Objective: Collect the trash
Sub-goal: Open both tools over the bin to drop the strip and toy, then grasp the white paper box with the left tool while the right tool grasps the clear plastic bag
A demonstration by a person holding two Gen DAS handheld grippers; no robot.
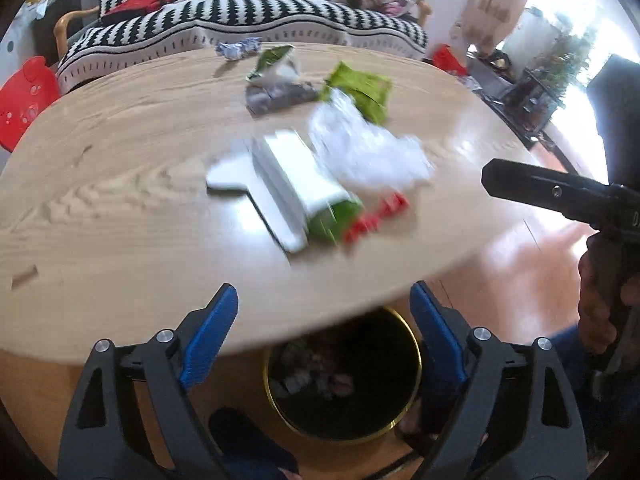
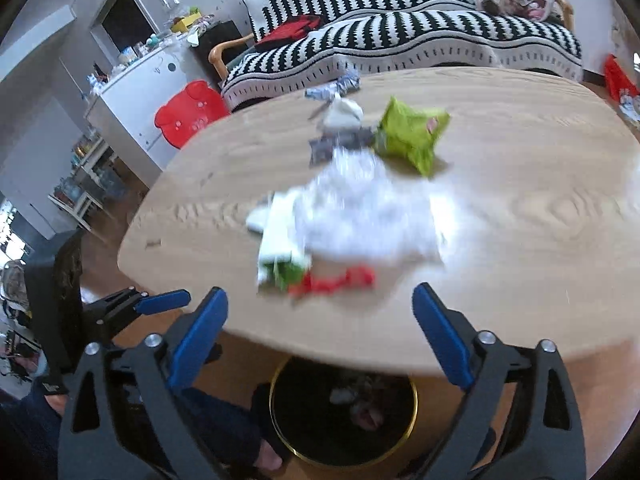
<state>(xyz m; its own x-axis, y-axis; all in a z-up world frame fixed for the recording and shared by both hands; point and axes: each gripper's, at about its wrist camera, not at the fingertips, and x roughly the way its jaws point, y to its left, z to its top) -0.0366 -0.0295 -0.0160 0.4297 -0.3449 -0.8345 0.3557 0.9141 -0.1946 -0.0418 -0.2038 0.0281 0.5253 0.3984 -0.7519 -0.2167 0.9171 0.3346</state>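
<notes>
Trash lies on the oval wooden table (image 1: 100, 184): a white carton (image 1: 288, 184) with a green end, a clear crumpled plastic bag (image 1: 368, 148), a red wrapper (image 1: 376, 216), a green snack bag (image 1: 362, 90), a grey wrapper (image 1: 280, 96), a green-white packet (image 1: 274, 60) and a blue-white wrapper (image 1: 240, 47). The black bin with a gold rim (image 1: 344, 380) stands under the near table edge, with trash inside. My left gripper (image 1: 324, 300) is open and empty above the bin. My right gripper (image 2: 320, 300) is open and empty, near the red wrapper (image 2: 332, 280); the bin (image 2: 344, 408) is below it.
A black-and-white striped sofa (image 1: 248, 12) stands behind the table. A red plastic stool (image 2: 188, 116) and a white cabinet (image 2: 132, 92) are at the left. The other gripper shows at the right edge of the left wrist view (image 1: 560, 192). The person's feet are beside the bin.
</notes>
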